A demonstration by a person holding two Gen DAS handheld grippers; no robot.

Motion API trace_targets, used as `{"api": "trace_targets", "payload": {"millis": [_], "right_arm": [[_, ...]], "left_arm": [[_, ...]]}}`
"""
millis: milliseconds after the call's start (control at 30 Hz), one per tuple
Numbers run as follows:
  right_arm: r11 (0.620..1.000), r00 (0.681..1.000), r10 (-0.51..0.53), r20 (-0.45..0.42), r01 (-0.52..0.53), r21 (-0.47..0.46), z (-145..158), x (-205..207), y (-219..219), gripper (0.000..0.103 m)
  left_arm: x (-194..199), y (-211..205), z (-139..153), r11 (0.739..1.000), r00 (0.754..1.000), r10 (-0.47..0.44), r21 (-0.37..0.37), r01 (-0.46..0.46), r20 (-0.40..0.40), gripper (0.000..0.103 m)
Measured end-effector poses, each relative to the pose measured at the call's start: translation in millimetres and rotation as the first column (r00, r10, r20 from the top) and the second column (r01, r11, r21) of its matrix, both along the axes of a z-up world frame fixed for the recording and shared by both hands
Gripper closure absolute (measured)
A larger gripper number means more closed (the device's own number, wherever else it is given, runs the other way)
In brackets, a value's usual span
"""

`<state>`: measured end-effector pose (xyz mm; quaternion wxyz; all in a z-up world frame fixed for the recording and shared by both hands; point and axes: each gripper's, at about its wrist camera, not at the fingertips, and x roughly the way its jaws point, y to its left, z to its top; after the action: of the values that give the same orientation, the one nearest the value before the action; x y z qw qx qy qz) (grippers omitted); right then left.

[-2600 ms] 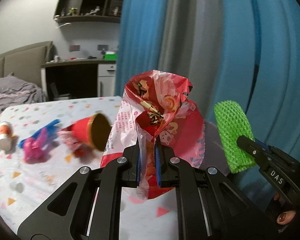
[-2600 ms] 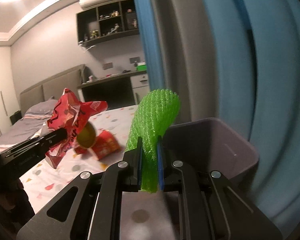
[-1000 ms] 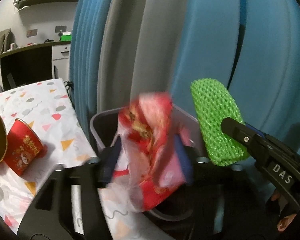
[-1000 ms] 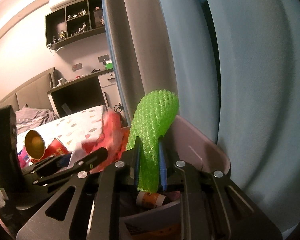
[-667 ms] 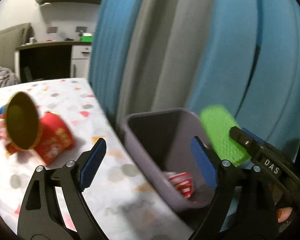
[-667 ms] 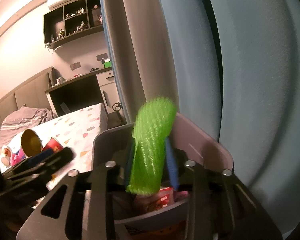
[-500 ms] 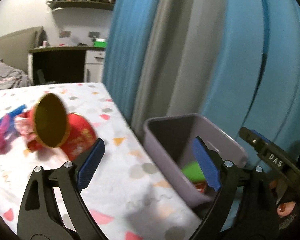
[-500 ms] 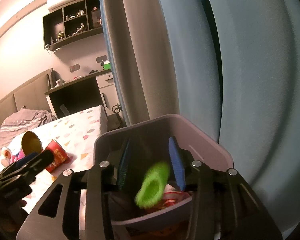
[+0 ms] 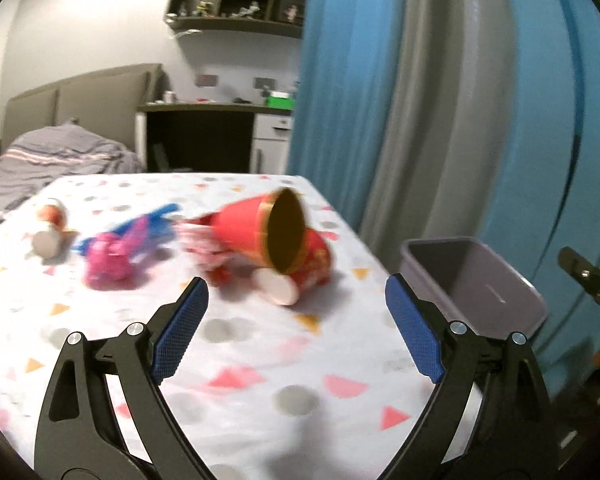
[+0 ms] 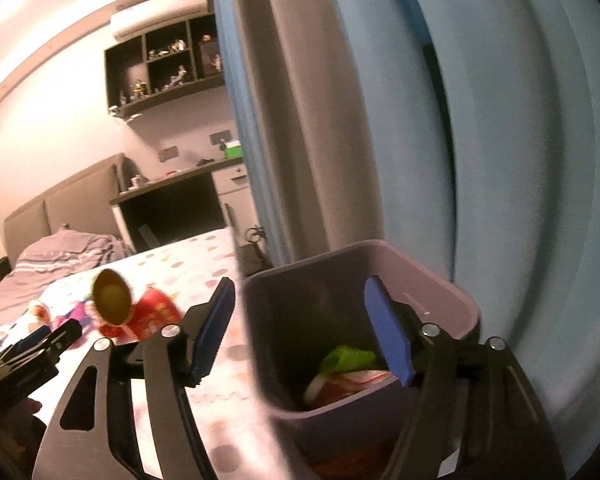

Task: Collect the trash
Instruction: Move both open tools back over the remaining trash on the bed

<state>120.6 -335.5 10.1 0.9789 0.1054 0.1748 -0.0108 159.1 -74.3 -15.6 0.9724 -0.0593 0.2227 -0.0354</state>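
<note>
A grey bin (image 10: 452, 304) stands beside the table edge, and inside it lie the green foam net (image 10: 346, 358) and the red snack wrapper (image 10: 352, 380). My right gripper (image 10: 300, 330) hangs over the bin with nothing between its jaws, which are opening. My left gripper (image 9: 296, 330) is open and empty above the patterned tablecloth (image 9: 240, 360). Ahead of it lie red paper cups (image 9: 272, 240), a pink and blue toy (image 9: 120, 248) and a small bottle (image 9: 48, 228). The bin (image 9: 472, 280) shows at the right of the left wrist view.
Blue and grey curtains (image 9: 440, 100) hang behind the bin. A bed (image 9: 60, 156) and a dark desk (image 9: 204, 136) stand beyond the table. The other gripper's tip (image 9: 588, 276) shows at the right edge of the left wrist view.
Both grippers opened: the red wrapper and then the green net dropped into the bin. The left gripper swung left from the bin toward the trash on the table.
</note>
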Motion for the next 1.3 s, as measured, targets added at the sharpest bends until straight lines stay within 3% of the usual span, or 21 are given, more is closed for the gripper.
{"api": "trace_targets", "payload": {"millis": [300, 600, 1133, 1300], "right_arm": [[0.988, 0.988, 0.153, -0.004, -0.153, 0.001, 2, -14, 67, 0.035], [0.967, 0.967, 0.253, -0.018, -0.254, -0.036, 4, -13, 129, 0.035], [0.947, 0.951, 0.302, -0.069, -0.307, -0.097, -9, 32, 199, 0.036], [0.943, 0.948, 0.303, -0.097, -0.312, -0.111, -17, 62, 211, 0.044]], "left_arm": [[-38, 73, 6, 0.988, 0.988, 0.153, -0.016, -0.153, 0.027, 0.014], [-66, 138, 10, 0.958, 0.959, 0.283, -0.051, -0.281, 0.026, 0.014], [-80, 210, 5, 0.901, 0.904, 0.428, -0.073, -0.427, 0.011, 0.014], [-73, 217, 3, 0.899, 0.901, 0.433, -0.068, -0.432, 0.002, 0.014]]}}
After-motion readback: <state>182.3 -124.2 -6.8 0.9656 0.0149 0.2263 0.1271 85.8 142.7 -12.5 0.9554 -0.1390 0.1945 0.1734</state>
